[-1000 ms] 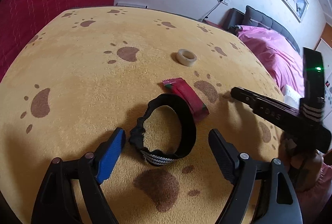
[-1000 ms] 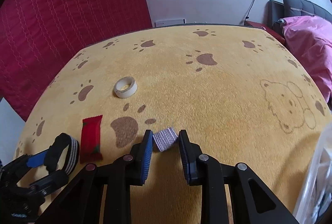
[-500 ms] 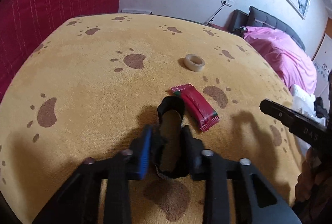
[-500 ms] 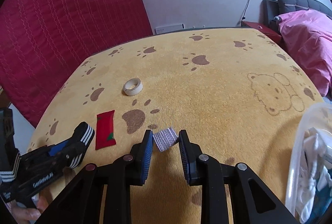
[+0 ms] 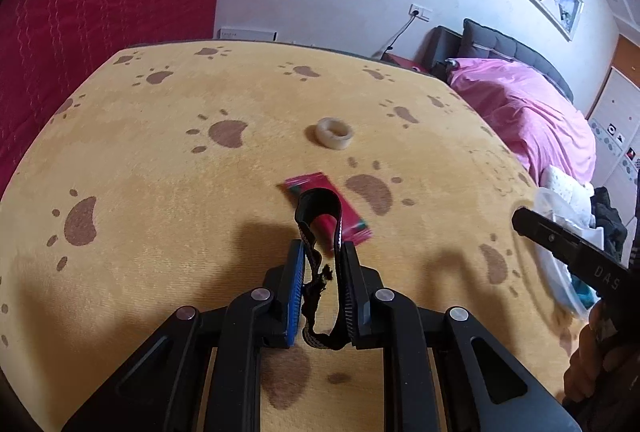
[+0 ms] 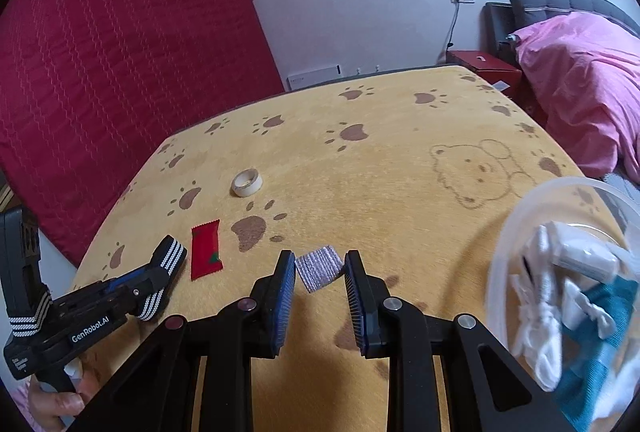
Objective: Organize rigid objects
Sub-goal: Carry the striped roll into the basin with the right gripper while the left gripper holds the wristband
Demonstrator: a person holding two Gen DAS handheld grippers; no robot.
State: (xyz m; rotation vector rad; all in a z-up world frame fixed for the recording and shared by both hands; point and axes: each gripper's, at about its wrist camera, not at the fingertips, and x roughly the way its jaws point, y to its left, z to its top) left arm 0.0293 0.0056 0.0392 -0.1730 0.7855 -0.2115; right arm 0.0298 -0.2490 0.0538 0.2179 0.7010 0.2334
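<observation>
From the left wrist view, the left hand-held gripper is clenched on a black elastic fabric band with white stripes, its loop squeezed narrow between the two fingers and lifted clear of the yellow paw-print cloth covering the table. Just beyond the band's far end, partly behind it, a flat red snack wrapper lies on the cloth. Farther back sits a small whitish roll of tape, well apart from the wrapper. At the right edge the dark body of the right hand-held gripper reaches in, with a clear plastic container behind it. A bed with a pink cover stands beyond the table.

From the right wrist view, the right hand-held gripper grasps a small grey ribbed fabric piece between its blue-padded fingers, above the yellow cloth. To the left, the left hand-held gripper shows with the striped band pinched at its tip, near the table's front left corner. The red wrapper lies just beside it, and the tape roll farther back. At the right, the clear round container holds white and teal items, blurred. A red quilted panel leans against the wall behind.
</observation>
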